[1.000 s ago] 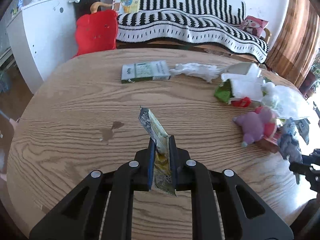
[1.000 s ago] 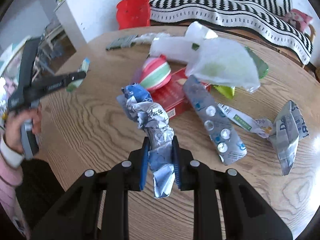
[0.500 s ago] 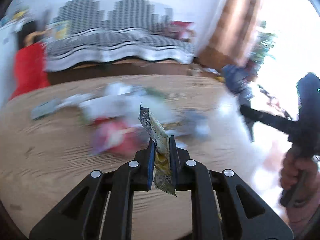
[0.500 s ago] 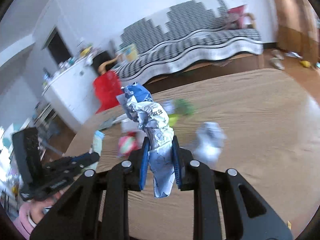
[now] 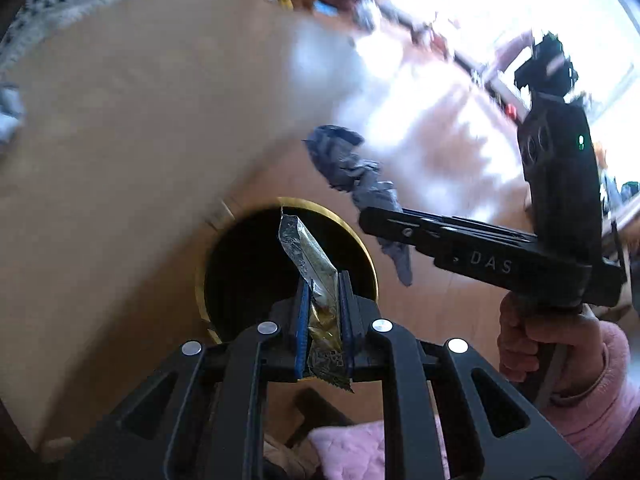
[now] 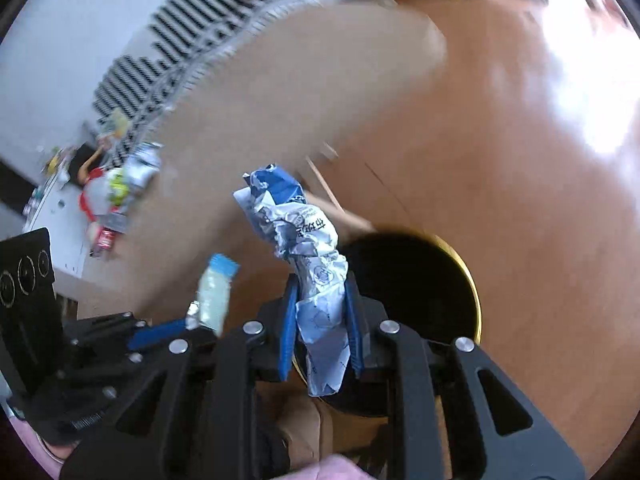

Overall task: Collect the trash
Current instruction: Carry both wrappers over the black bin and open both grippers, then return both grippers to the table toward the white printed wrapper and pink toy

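Wrappers sat clamped in both grippers above a dark round bin (image 5: 256,264) with a brass-coloured rim, standing on the floor just past the table (image 5: 140,120) edge. The left gripper (image 5: 323,292) had its blue pads closed on a silvery-gold sachet (image 5: 310,264), whose top end reached over the bin's mouth. Only the left wrist view showed the hand (image 5: 536,340) in a pink sleeve gripping the right tool's handle, with the letters "DAS" legible on its side and a green light on its black camera block. Seen from there, the right tool's load looked like a grey crumpled strip hanging beside the bin's rim. The right wrist view alone gave its colours: the right gripper (image 6: 320,312) was shut tight on a crumpled blue-and-white wrapper (image 6: 304,248) with printed characters too creased to read. That view also caught blurred litter (image 6: 116,200) left near the table's far edge and a striped sofa cover (image 6: 192,40) beyond.
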Tool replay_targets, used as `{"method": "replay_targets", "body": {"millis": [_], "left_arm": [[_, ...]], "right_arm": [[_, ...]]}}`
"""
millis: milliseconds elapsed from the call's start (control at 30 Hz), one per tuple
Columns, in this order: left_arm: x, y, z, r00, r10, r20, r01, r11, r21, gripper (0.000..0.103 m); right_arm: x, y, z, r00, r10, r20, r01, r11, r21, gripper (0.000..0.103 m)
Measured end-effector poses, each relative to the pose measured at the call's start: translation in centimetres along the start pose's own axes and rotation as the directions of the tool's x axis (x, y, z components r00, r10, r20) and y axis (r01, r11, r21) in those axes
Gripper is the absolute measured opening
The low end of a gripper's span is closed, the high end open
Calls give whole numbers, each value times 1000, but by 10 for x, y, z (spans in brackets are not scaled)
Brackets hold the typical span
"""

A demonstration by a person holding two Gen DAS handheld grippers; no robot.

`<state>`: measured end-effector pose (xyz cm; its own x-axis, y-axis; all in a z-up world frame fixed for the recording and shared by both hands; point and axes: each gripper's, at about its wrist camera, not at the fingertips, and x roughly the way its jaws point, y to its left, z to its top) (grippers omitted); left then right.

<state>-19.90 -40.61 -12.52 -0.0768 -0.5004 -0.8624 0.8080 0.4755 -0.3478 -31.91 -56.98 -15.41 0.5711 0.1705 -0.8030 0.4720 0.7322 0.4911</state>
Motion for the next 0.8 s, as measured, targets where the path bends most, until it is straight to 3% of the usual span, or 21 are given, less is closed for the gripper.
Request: {"method": "replay_targets", "body": {"millis": [167,333,667,700,733,767,800], "left_arm": [[39,-9,2,995,63,-72,-55,994,98,13],[63,-16,2,989,90,-121,-74,989,127,13],[75,-26,3,980,140,-140,-116,980,163,15],[75,-29,3,980,146,-138,-122,979,166,23],[76,-28,2,979,148,-141,-124,978,167,50],[80,-31,2,979,146,-140,-122,978,170,70],[79,-33,1,981,153,-123,-130,975,180,98]], "right_arm": [[17,-44,-15,998,3,-61,2,997,77,22],[29,-63,-16,996,2,-87,8,994,111,22],[42,-49,-16,994,16,-107,-3,992,124,24],[39,-47,-15,995,30,-92,-19,993,119,26],[37,-42,-13,996,34,-81,-24,993,117,37],[33,-40,-12,997,28,-67,-20,993,113,61],[28,-40,-11,999,23,-43,-18,993,115,74]]}}
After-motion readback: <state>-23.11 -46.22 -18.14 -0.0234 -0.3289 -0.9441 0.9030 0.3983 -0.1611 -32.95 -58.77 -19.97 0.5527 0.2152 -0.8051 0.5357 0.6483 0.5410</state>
